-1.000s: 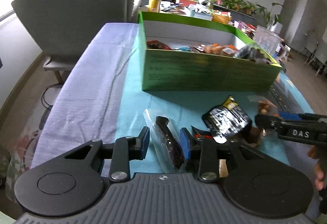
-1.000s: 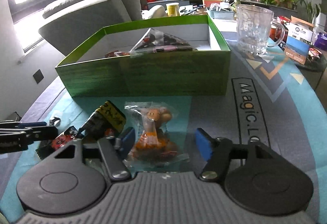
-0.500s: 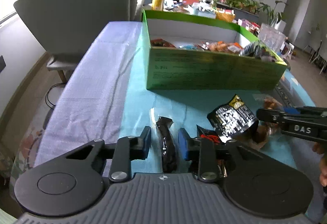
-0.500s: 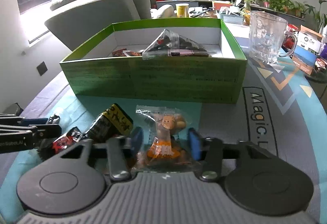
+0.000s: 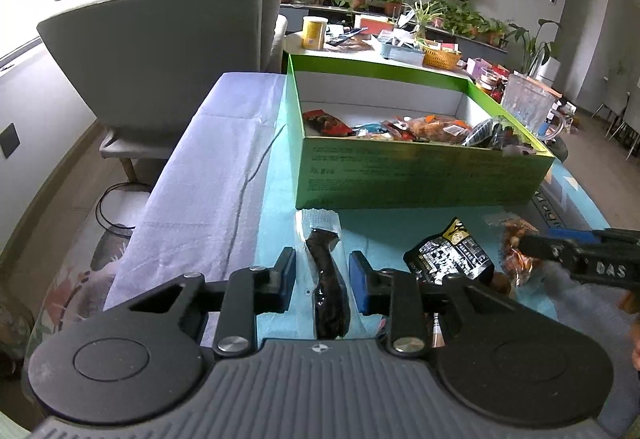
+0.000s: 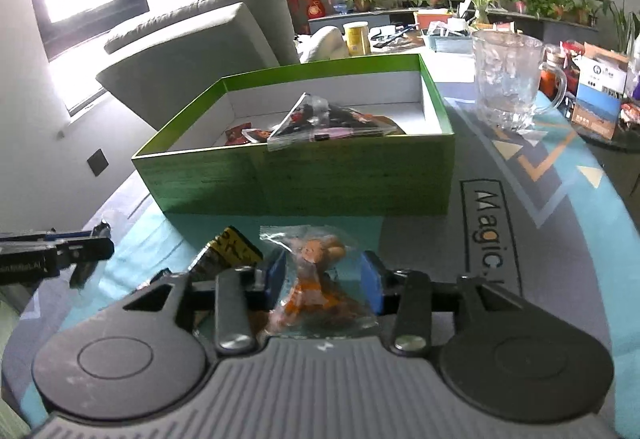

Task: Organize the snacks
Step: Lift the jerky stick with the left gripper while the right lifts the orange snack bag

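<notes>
A: Green box [image 6: 304, 179]?
B: Cardboard, matt outside, white inside.

A: Long dark snack [image 5: 326, 271]?
B: Clear glossy plastic wrapper, crimped end.

A: Black packet [image 5: 450, 259]?
B: Shiny printed foil, crinkled.

A: Orange snack bag [image 6: 316, 287]?
B: Transparent film, glossy.

A: Table cover [image 5: 200, 167]?
B: Matt cloth, creased.

A: Mug [image 6: 508, 87]?
B: Textured clear glass.

A: Armchair [image 5: 160, 51]?
B: Grey woven fabric.

A: Left gripper [image 5: 323, 273]?
B: Matt black plastic, metal pivot screws.

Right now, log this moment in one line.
left gripper: jaws flank dark snack stick, grip unclear | right gripper: jaws flank orange snack bag, grip unclear | green box: holds snacks
</notes>
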{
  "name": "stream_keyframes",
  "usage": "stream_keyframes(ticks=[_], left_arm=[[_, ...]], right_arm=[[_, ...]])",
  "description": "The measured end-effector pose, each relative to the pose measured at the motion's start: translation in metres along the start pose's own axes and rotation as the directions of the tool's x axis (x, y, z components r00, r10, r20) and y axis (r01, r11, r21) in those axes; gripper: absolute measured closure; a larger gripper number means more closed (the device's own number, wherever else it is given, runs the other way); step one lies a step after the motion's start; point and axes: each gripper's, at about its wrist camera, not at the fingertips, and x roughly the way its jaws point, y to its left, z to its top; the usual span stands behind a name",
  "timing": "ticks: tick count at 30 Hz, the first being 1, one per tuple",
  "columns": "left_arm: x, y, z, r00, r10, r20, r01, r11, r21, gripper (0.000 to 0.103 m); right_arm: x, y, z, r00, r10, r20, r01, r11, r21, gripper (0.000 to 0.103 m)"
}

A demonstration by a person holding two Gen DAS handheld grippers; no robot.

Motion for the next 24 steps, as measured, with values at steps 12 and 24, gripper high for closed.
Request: stream_keyframes(ticks=[12, 24], left_arm=[[0.007, 0.001, 0.002, 1.0, -0.005, -0.012, 0.005, 1.0, -0.011, 0.076], [0.003, 0.008, 0.004, 1.0, 0.017, -0.006, -0.017, 0.999, -0.028, 0.076]], right_arm=[[-0.012, -0.006, -0.019, 0.971, 0.224, -0.088, -0.219, 0.974, 0.055, 0.026], [-0.022, 0.01, 0.004, 0.971, 0.235, -0.042, -0.238, 0.937, -0.255, 0.023]])
